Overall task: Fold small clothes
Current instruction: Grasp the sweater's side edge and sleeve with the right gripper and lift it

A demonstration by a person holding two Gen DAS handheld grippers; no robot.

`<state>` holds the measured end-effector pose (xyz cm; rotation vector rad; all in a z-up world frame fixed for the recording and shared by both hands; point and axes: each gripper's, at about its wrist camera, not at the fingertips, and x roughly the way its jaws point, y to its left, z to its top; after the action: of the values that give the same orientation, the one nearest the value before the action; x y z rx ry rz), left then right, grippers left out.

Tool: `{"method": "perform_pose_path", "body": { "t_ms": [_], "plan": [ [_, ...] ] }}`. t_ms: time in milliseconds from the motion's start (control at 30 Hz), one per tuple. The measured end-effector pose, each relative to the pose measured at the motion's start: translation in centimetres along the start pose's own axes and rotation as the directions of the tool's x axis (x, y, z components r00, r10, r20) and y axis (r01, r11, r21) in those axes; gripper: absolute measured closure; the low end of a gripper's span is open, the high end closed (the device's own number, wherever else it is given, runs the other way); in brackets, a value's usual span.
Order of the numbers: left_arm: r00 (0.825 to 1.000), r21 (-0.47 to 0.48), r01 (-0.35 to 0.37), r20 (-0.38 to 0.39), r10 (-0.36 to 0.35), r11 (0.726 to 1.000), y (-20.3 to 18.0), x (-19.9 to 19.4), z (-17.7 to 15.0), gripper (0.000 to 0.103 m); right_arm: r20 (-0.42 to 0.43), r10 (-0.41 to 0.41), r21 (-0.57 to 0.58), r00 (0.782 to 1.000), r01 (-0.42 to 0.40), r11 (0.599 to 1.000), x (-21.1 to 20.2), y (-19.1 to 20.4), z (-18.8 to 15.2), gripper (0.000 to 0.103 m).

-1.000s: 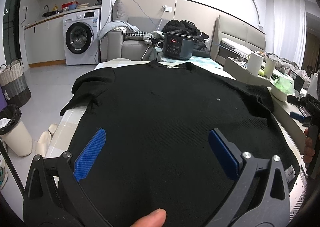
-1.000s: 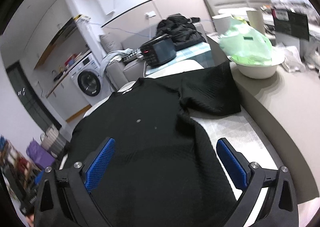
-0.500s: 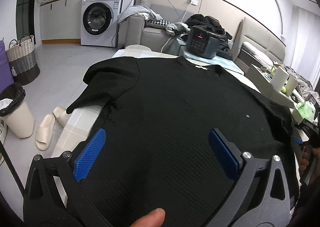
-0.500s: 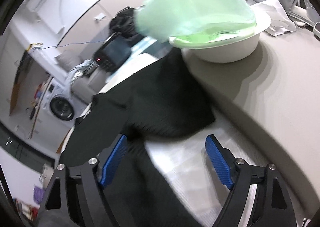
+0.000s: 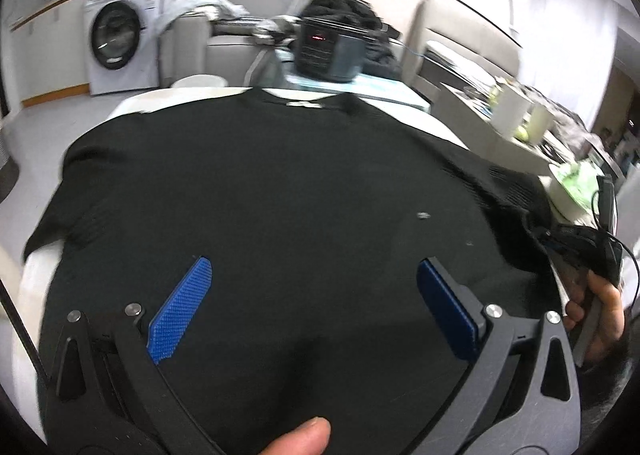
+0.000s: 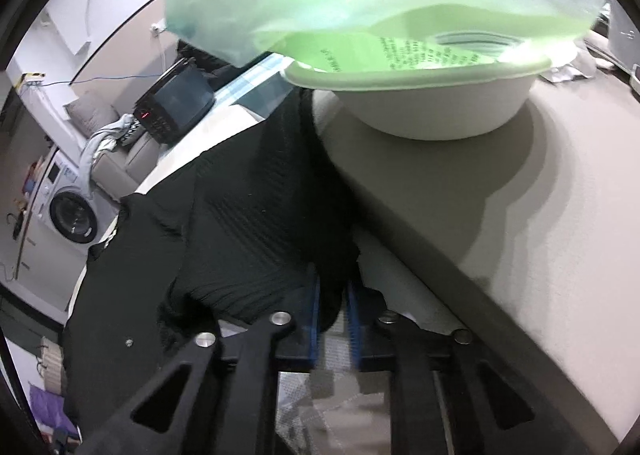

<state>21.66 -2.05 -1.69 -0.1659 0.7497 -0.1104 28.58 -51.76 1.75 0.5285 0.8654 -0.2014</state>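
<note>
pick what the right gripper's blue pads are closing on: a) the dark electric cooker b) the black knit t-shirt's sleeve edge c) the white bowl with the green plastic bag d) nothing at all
b: in the right wrist view the right gripper is closing its jaws with the sleeve edge of the black knit t-shirt pinched between the blue pads, while the white bowl sits apart on the grey counter behind.
</note>
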Motion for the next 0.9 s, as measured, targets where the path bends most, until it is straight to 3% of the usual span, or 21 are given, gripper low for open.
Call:
{"method": "perform_pose_path", "body": {
  "t_ms": [300,500,600,700,767,800,867,900],
  "plan": [
    [0.998,0.063,0.063,-0.009,-0.063,0.996,-5.9,3.0,2.5,0.001,0.155,-0.023,-0.217,0.988,0.057,0.974,-3.7,3.4,1.5,0.094],
    [0.998,0.07,0.066,-0.01,-0.065,0.995,-6.0,3.6,3.5,0.001,0.242,0.066,-0.359,0.968,0.026,0.933,-6.3,7.7,4.4,0.094],
    [0.998,0.064,0.059,-0.005,-0.059,0.996,-4.9,3.6,3.9,0.001,0.226,0.194,-0.519,0.955,-0.051,0.853,-7.3,11.7,4.8,0.094],
    [0.999,0.03,0.038,-0.002,-0.038,0.999,-3.5,3.6,4.2,0.001,0.083,0.344,-0.668,0.935,-0.204,0.716,-7.0,16.8,3.5,0.094],
    [1.0,0.005,0.026,-0.003,-0.026,1.0,-2.2,3.4,4.1,0.001,-0.061,0.368,-0.744,0.928,-0.287,0.603,-6.0,19.7,1.3,0.092],
    [1.0,-0.007,0.013,-0.004,-0.013,1.0,-1.7,3.4,4.2,0.001,-0.152,0.358,-0.768,0.921,-0.339,0.544,-5.1,20.8,-0.4,0.087],
    [1.0,-0.021,0.0,-0.004,0.0,1.0,-0.7,3.3,4.1,0.001,-0.263,0.35,-0.759,0.899,-0.417,0.499,-3.9,21.3,-2.3,0.078],
    [1.0,-0.023,-0.006,-0.005,0.006,1.0,-0.3,3.3,4.0,0.001,-0.301,0.356,-0.742,0.885,-0.452,0.496,-3.6,20.9,-2.9,0.076]
  ]
}}
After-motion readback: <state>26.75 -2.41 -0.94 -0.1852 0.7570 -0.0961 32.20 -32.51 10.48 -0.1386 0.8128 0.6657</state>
